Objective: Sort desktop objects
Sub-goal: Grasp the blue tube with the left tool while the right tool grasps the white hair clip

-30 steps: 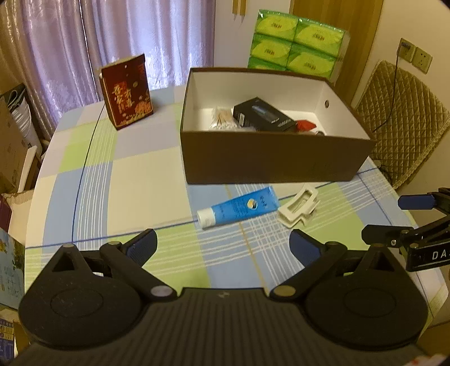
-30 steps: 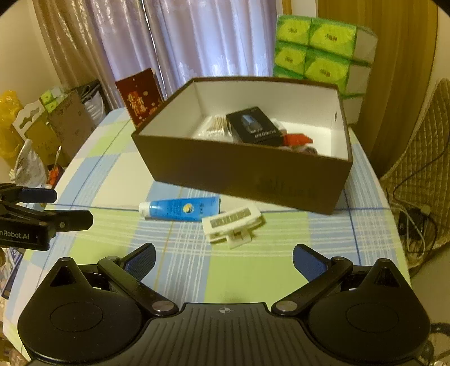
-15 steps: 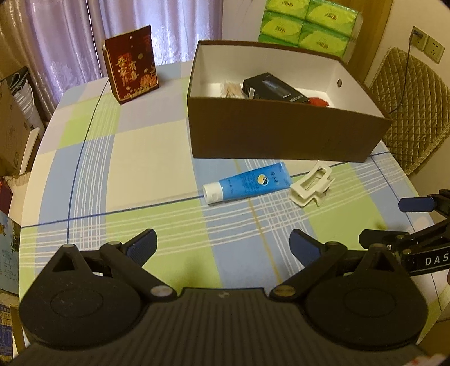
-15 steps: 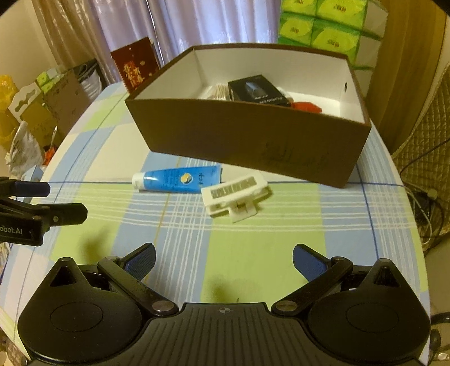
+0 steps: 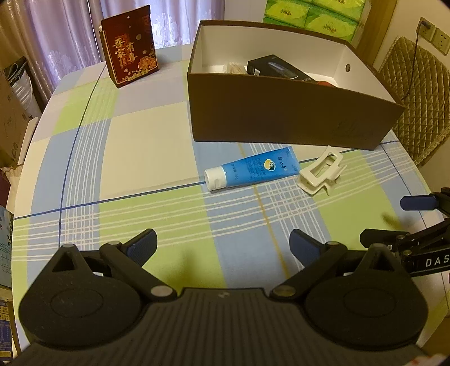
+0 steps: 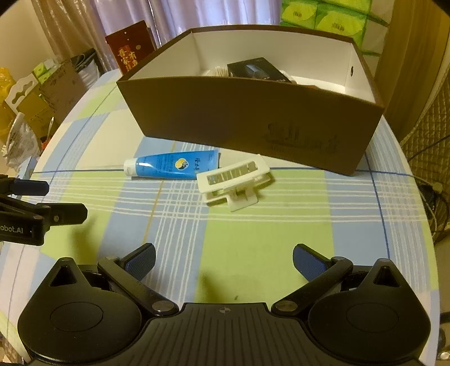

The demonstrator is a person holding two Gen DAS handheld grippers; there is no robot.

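Observation:
A blue tube with a white cap (image 5: 251, 171) (image 6: 171, 168) lies on the checked tablecloth just in front of the brown box (image 5: 281, 118) (image 6: 253, 118). A white hair claw clip (image 5: 320, 171) (image 6: 234, 181) rests to the tube's right, touching its flat end. Inside the box I see a black case (image 5: 277, 69) (image 6: 258, 70) and cotton swabs. My left gripper (image 5: 223, 245) hovers open over the table, well short of the tube. My right gripper (image 6: 223, 259) is open too, nearer than the clip, nothing between its fingers.
A dark red gift box (image 5: 129, 48) stands upright at the table's far left. Green tissue packs (image 5: 315, 14) are stacked behind the brown box. A quilted chair (image 5: 416, 93) stands at the right edge. Cardboard boxes and bags (image 6: 36, 98) crowd the floor on the left.
Both grippers have dropped lower and come closer to the tube and clip, which look larger now. Both stayed open. No object on the table moved.

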